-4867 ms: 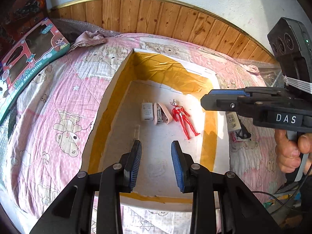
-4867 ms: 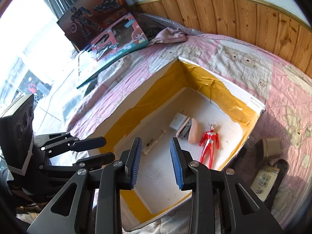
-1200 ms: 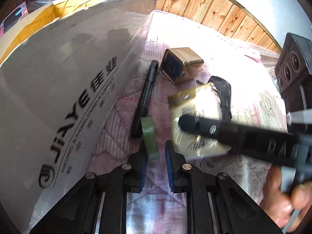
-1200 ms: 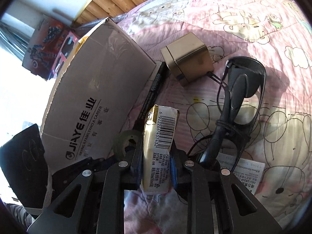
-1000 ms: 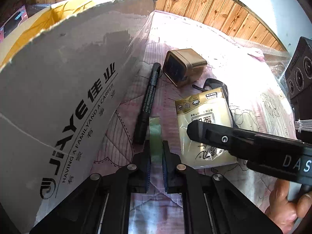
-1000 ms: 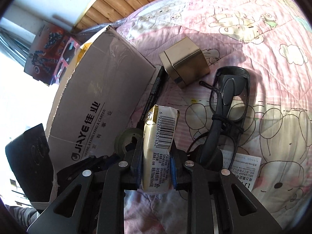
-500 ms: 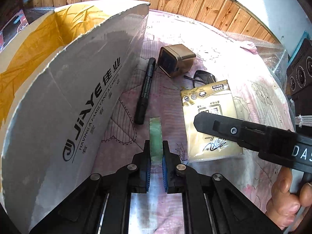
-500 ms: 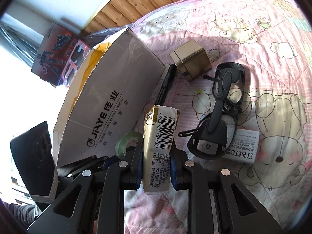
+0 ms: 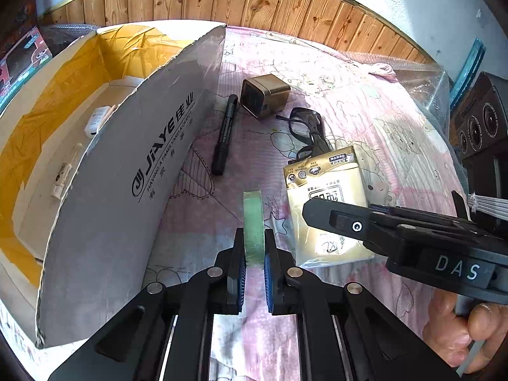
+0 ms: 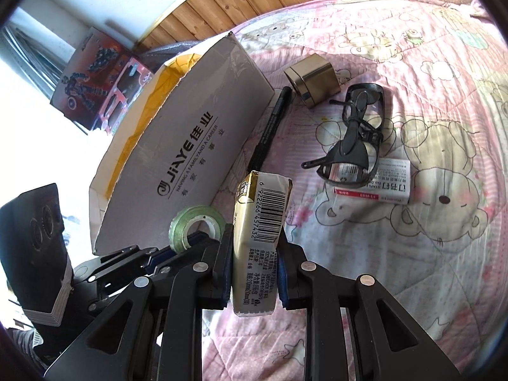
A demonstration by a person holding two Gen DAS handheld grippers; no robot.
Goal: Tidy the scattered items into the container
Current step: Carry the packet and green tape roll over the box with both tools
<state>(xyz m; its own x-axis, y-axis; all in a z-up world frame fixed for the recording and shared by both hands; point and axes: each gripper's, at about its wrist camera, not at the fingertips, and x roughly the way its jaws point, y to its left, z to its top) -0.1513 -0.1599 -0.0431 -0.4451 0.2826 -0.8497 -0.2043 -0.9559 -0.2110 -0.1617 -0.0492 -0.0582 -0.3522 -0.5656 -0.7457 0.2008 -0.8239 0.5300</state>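
My left gripper (image 9: 253, 247) is shut on a green tape roll (image 9: 253, 222), held edge-on above the pink bedspread. That roll (image 10: 195, 227) also shows in the right wrist view. My right gripper (image 10: 254, 255) is shut on a gold tissue pack (image 10: 258, 238), lifted off the bed; the same pack (image 9: 327, 209) is seen flat-on in the left wrist view. The cardboard box (image 9: 127, 165) stands to the left, its yellow-taped inside holding a white charger (image 9: 96, 120) and a small tube (image 9: 63, 176). A black marker (image 9: 224, 135), a gold tin (image 9: 265, 95) and dark glasses (image 9: 306, 127) lie on the bed.
A small staple box (image 10: 374, 187) lies under the glasses (image 10: 355, 136). Toy boxes (image 10: 98, 85) lean at the far left by the wooden headboard (image 9: 285, 9). A hand (image 9: 460, 330) grips the right gripper's handle. Bubble wrap (image 9: 422, 82) lies at the bed's right edge.
Both grippers have risen and pulled back from the bed with their loads. The box interior has come into the left wrist view, and more of the bedspread shows.
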